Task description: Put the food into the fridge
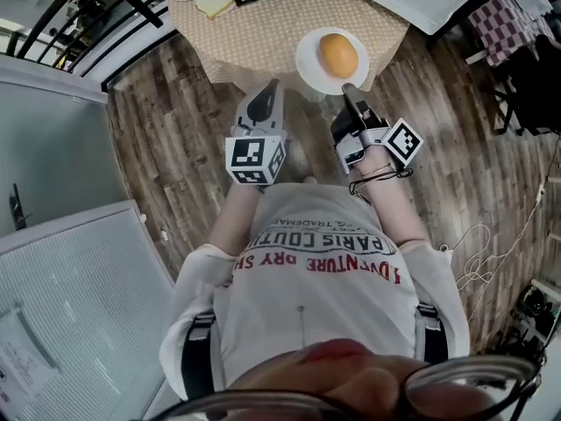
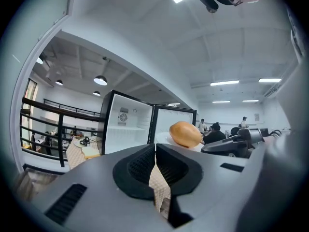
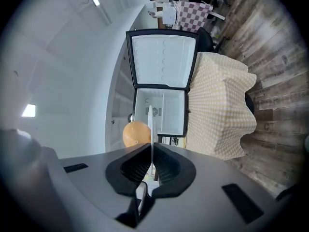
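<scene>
Your right gripper (image 1: 348, 89) is pinching the rim of the white plate (image 1: 308, 60) that is carrying a bun (image 1: 338, 55). Your left gripper (image 1: 273, 86) is sitting shut, holding nothing.

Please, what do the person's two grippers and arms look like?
The left gripper and right gripper have grey shells and black ribbed pads. The left cube and right cube bear black-and-white square markers. A black cord circles the right wrist. The T-shirt is white, short-sleeved, with print.
</scene>
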### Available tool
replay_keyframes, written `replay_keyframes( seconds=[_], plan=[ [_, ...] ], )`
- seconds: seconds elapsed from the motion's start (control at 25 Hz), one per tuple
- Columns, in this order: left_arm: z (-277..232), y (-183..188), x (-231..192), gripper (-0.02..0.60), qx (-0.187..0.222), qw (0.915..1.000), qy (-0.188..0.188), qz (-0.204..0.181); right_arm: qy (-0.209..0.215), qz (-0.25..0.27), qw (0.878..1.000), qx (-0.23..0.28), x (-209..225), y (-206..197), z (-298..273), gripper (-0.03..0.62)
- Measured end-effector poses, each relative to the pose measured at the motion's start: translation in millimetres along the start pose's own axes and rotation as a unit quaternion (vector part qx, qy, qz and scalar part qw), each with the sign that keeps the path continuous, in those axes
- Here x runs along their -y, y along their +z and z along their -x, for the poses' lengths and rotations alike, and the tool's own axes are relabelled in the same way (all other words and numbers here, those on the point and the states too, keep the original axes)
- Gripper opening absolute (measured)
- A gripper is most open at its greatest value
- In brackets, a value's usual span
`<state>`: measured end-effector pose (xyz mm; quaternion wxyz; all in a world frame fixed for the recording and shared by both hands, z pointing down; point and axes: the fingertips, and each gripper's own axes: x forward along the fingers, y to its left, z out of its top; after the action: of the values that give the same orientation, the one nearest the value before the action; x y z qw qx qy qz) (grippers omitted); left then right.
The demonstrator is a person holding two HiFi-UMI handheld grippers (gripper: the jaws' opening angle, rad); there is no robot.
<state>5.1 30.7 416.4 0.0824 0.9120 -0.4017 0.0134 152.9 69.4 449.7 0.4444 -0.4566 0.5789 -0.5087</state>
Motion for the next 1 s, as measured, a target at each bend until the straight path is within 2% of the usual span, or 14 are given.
replay_keyframes(
  seconds=[0.16,0.52,0.72,1.0],
  plan=[
    [-33,-2,8,0.028,-0.014,0.9998,0.014,-0.006,-0.011,-0.009,1.000,-0.015,12,34,-17,0.034],
    [-102,-12,-12,0.028,-0.037,0.9989,0.030,-0.007,-0.026,-0.046,0.998,-0.020,42,75,-69,0.034],
    [-159,-9,-27,0.028,-0.035,0.9992,0.018,0.002,-0.035,-0.045,0.998,-0.009,50,104,-110,0.035],
    [-241,11,-61,0.028,-0.014,0.9996,0.024,0.009,-0.014,-0.045,0.999,0.004,41,159,-187,0.034]
  ],
)
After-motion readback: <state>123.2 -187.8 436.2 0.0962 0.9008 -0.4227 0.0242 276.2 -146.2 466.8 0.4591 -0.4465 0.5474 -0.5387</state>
